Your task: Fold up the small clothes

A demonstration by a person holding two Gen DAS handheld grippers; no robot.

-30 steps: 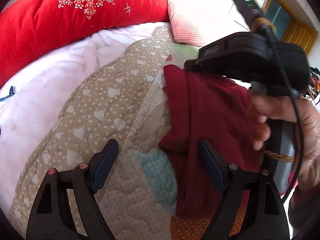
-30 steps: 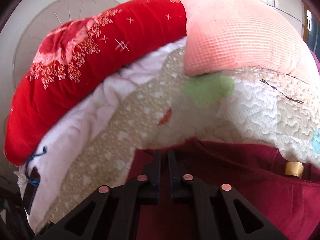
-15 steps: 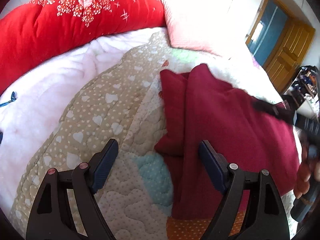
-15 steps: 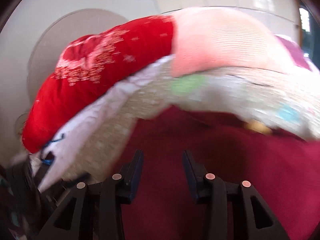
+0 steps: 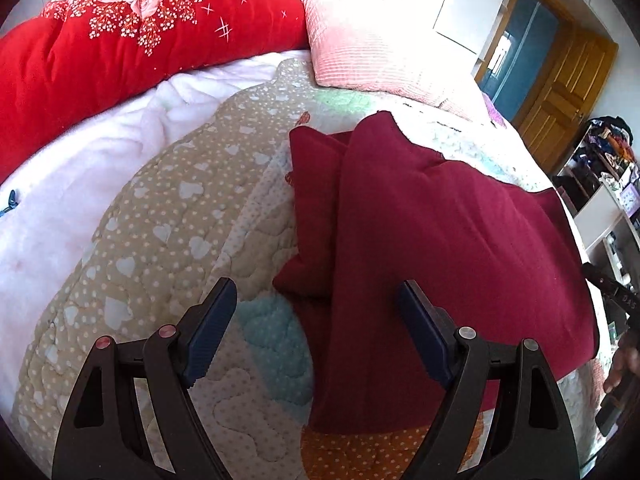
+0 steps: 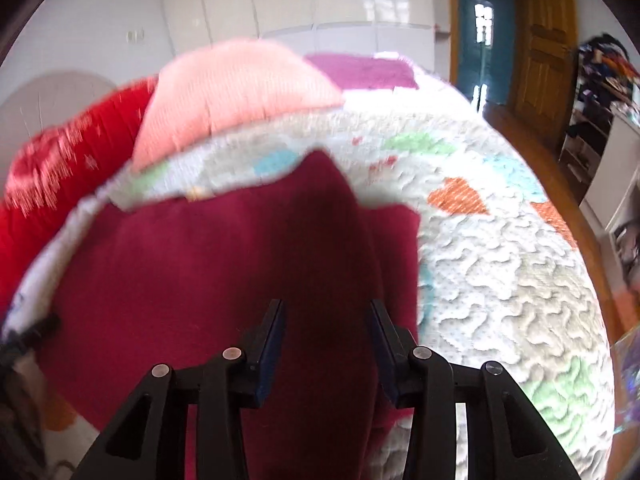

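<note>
A dark red garment (image 5: 440, 240) lies folded lengthwise on the quilted bedspread (image 5: 160, 220), with a narrower layer sticking out along its left side. My left gripper (image 5: 316, 288) hangs open above the garment's near left edge, its right finger over the cloth and its left finger over the quilt. In the right wrist view the garment (image 6: 200, 264) fills the lower left. My right gripper (image 6: 326, 306) hovers over its right part, jaws opening with nothing between them. The hand holding it (image 5: 624, 360) shows at the right edge of the left wrist view.
A red flowered duvet (image 5: 120, 40) and a pink pillow (image 5: 360, 52) lie at the head of the bed, and a white fleece blanket (image 5: 80, 180) on the left. A wooden door (image 5: 560, 80) and cluttered shelves (image 5: 608, 168) stand beyond the bed's right side.
My right gripper let go of the garment, opened, and swung away to the right, out of the middle of the left wrist view. The garment's top layer now lies flat. The left gripper stayed put.
</note>
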